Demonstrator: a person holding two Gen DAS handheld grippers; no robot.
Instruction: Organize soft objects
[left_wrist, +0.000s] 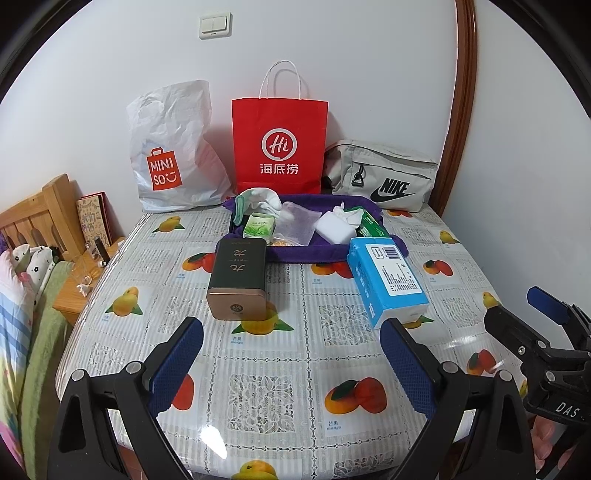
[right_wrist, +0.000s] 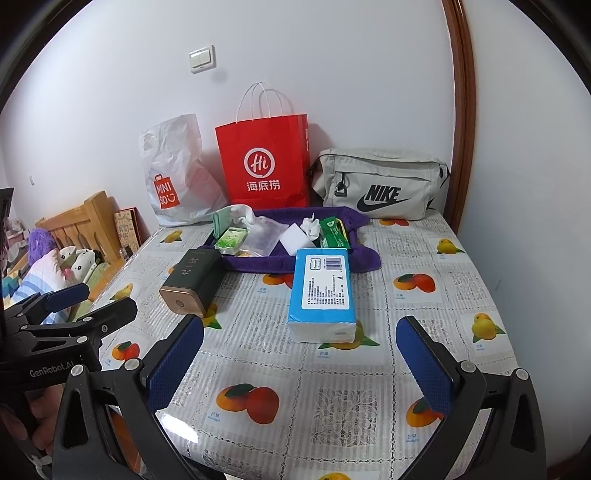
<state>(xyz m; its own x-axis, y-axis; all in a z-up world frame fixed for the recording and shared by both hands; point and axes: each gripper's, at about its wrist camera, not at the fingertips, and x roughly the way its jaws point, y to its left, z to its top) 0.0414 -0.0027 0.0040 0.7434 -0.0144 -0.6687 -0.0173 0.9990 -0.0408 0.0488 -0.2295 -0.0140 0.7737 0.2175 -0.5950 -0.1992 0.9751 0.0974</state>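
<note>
A blue tissue pack (left_wrist: 388, 280) (right_wrist: 322, 291) lies on the fruit-print tablecloth (left_wrist: 280, 373) (right_wrist: 295, 398), and a dark tin with a gold lid (left_wrist: 238, 282) (right_wrist: 192, 282) lies to its left. Behind them a purple towel (left_wrist: 303, 254) (right_wrist: 295, 262) carries white socks (left_wrist: 264, 203) (right_wrist: 236, 214), a green tissue packet (left_wrist: 260, 226) (right_wrist: 231, 240), a white block (left_wrist: 334, 230) (right_wrist: 295, 240) and a green wrapper (left_wrist: 371, 223) (right_wrist: 334, 230). My left gripper (left_wrist: 291, 354) stands open in front of the tin and the pack, nothing between its fingers. My right gripper (right_wrist: 299, 354) is open just short of the tissue pack.
Against the wall stand a white Miniso bag (left_wrist: 173, 155) (right_wrist: 173, 173), a red paper bag (left_wrist: 280, 144) (right_wrist: 264, 162) and a grey Nike pouch (left_wrist: 384, 177) (right_wrist: 380, 181). A wooden headboard (left_wrist: 40, 214) (right_wrist: 85, 221) and bedding lie left of the table.
</note>
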